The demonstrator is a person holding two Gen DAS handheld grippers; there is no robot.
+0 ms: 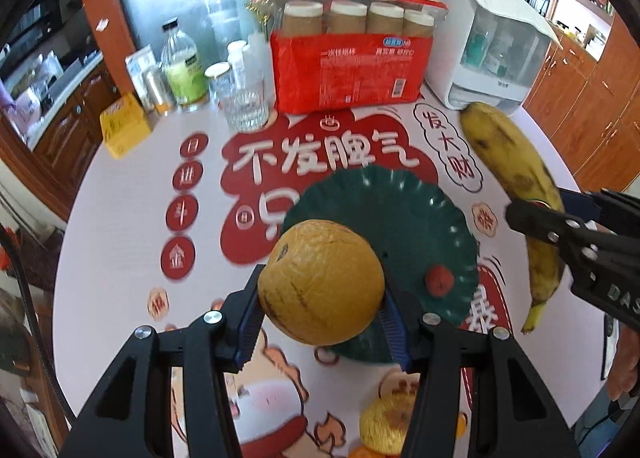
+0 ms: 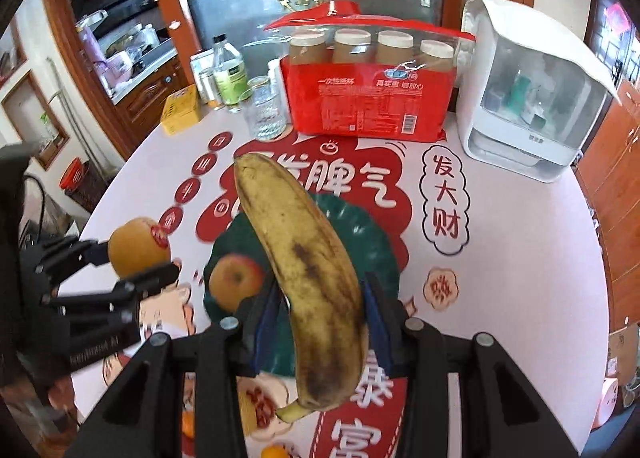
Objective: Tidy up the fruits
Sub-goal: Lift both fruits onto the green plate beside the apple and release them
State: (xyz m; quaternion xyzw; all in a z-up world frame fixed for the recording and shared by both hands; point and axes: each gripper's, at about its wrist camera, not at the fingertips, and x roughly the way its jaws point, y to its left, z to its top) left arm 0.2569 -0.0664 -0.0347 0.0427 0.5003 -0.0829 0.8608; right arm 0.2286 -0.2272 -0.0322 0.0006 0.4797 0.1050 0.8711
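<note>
- The left gripper (image 1: 320,310) clamps a round yellow-brown orange (image 1: 320,282), lifted above the near edge of a dark green scalloped paper plate (image 1: 400,209).
- The right gripper (image 2: 324,322) clamps a long brown-spotted yellow banana (image 2: 304,266), held above the plate.
- A small red-yellow apple (image 2: 236,282) lies on the plate's left side.

The left gripper (image 1: 320,318) clamps a yellow-brown round fruit (image 1: 320,282) above the green plate (image 1: 400,209) — at right, the right gripper (image 1: 536,213) holds a banana (image 1: 516,173).
</note>
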